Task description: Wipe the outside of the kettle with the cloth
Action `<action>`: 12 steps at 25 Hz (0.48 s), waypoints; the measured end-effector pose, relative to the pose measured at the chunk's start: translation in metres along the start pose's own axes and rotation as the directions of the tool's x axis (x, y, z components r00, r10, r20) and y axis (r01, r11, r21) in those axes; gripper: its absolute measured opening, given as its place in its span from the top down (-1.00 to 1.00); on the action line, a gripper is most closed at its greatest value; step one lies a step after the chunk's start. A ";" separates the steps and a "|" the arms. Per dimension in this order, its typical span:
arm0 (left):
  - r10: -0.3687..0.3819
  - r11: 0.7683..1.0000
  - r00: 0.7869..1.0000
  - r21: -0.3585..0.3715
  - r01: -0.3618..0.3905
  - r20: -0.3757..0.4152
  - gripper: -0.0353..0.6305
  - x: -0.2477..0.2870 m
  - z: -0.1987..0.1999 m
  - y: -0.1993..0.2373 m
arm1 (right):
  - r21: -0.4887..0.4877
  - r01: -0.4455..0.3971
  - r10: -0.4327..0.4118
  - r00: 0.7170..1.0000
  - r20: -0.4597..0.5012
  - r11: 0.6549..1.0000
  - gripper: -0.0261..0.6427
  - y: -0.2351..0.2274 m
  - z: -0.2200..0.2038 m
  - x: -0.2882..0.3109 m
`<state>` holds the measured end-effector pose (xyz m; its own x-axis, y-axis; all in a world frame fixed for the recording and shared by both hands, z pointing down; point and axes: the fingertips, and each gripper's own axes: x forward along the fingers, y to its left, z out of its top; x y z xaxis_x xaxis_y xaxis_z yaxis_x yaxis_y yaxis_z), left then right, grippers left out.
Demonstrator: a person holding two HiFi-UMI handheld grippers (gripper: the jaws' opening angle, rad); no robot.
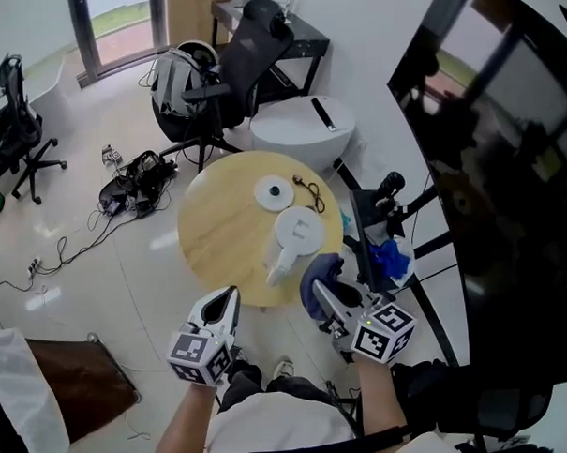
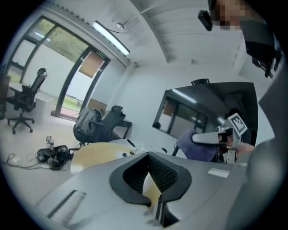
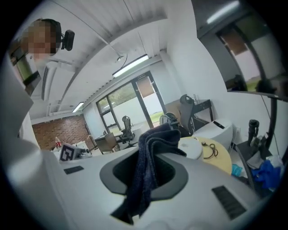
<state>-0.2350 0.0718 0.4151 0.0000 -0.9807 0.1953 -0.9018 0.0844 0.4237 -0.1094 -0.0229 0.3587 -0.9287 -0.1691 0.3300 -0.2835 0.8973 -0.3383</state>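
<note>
**Cloth in the right jaws, kettle waiting untouched near the table's right edge**

The dark blue cloth [image 1: 316, 276] is seen clamped in the right gripper [image 1: 326, 294]. In the right gripper view a thick fold is pinched between the two jaws, with the loose end hanging below them. The left gripper [image 1: 228, 298] is closed on nothing: its jaws are pressed together and no object is found between them. Both grippers are held off the near edge of the round table [image 1: 218, 224], short of the work.

The white kettle [image 1: 300, 231] is found toward the near right edge of the table, with its handle [image 1: 280, 264] turned out toward the near edge. A round power base [image 1: 274, 191] is set just behind it, nearer the far edge and apart from it, with a dark cable [image 1: 310, 191] lying beside that.

The cloth is judged soft, limp and light, so it can be expected to fold and drag rather than push. A broad bunched face is best offered to the shell rather than a trailing corner. The kettle is judged stiff and smooth-walled, likely slippery under a wipe. Whether it is filled cannot be told, and if empty it could be slid or tipped by sideways pressure. The handle is judged the sound place to be gripped, being narrow enough for the jaws and turned toward the free left gripper, so that the body is steadied while it is wiped.
</note>
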 end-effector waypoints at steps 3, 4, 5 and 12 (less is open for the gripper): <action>0.043 0.998 0.999 -0.049 -0.043 0.003 0.89 -0.020 -0.009 0.001 | 0.014 0.000 0.000 1.000 -0.030 1.000 0.73 0.009 -0.024 -0.016; 0.058 0.997 0.998 -0.043 -0.058 0.001 0.89 -0.026 -0.013 -0.002 | 0.020 0.000 0.000 1.000 -0.029 1.000 0.73 0.011 -0.031 -0.024; 0.070 0.997 0.998 -0.036 -0.070 -0.001 0.89 -0.031 -0.017 -0.007 | 0.023 0.001 0.000 1.000 -0.025 1.000 0.73 0.013 -0.036 -0.032; 0.092 0.996 0.996 0.000 -0.092 0.000 0.89 -0.069 -0.040 -0.094 | -0.002 0.004 -0.004 1.000 0.011 1.000 0.73 0.026 -0.073 -0.122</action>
<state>-0.1332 0.1382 0.3977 -0.0833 -0.9688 0.2336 -0.8978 0.1747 0.4043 0.0137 0.0505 0.3742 -0.9303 -0.1772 0.3211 -0.2867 0.8973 -0.3356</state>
